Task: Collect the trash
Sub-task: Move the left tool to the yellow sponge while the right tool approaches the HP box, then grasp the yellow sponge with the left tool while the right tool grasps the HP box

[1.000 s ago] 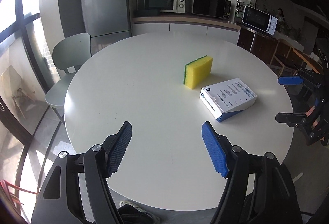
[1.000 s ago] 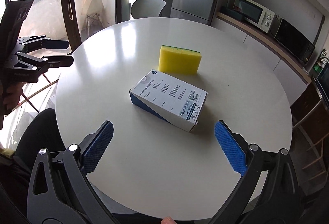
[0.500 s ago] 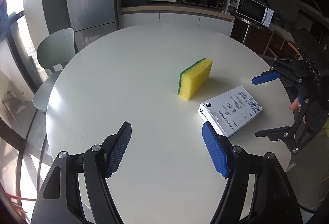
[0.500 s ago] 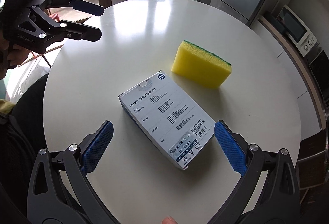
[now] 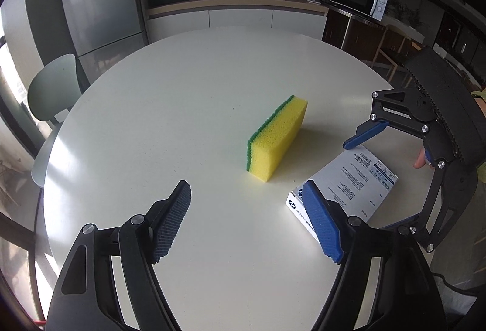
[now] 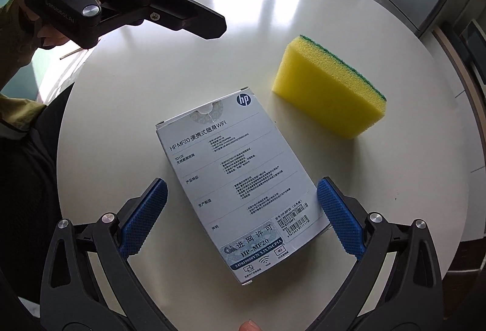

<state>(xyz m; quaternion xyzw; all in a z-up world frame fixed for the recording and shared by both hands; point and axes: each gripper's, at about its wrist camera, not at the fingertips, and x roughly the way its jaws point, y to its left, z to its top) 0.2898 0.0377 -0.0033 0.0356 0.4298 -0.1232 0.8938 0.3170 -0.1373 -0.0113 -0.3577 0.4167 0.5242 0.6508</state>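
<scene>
- Right claw [image 6: 241,218] has come down over the white box [image 6: 240,188] since a second ago; the box now fills the lower middle of the right wrist view, with the claw's blue pads on either side of its near end. Pads stand apart, with a clear gap to the cardboard on both sides; nothing is gripped.
- Left claw [image 5: 247,220] has swung across toward the sponge [image 5: 278,138]. Its jaws have just been opening a little and stand apart, empty, over bare counter [image 5: 182,106].
- Reading: the box looks like the trash item and the grasp is being lined up. Closing on it is not yet done.
- Box lies flat on the round white counter, label up, just beside the sponge but apart from it.
- Possible obstruction: the left claw's right pad sits close to the box's corner in the left wrist view. No bin is visible.
- Around: chair [image 5: 53,88], fridge, microwaves on the back worktop.
</scene>
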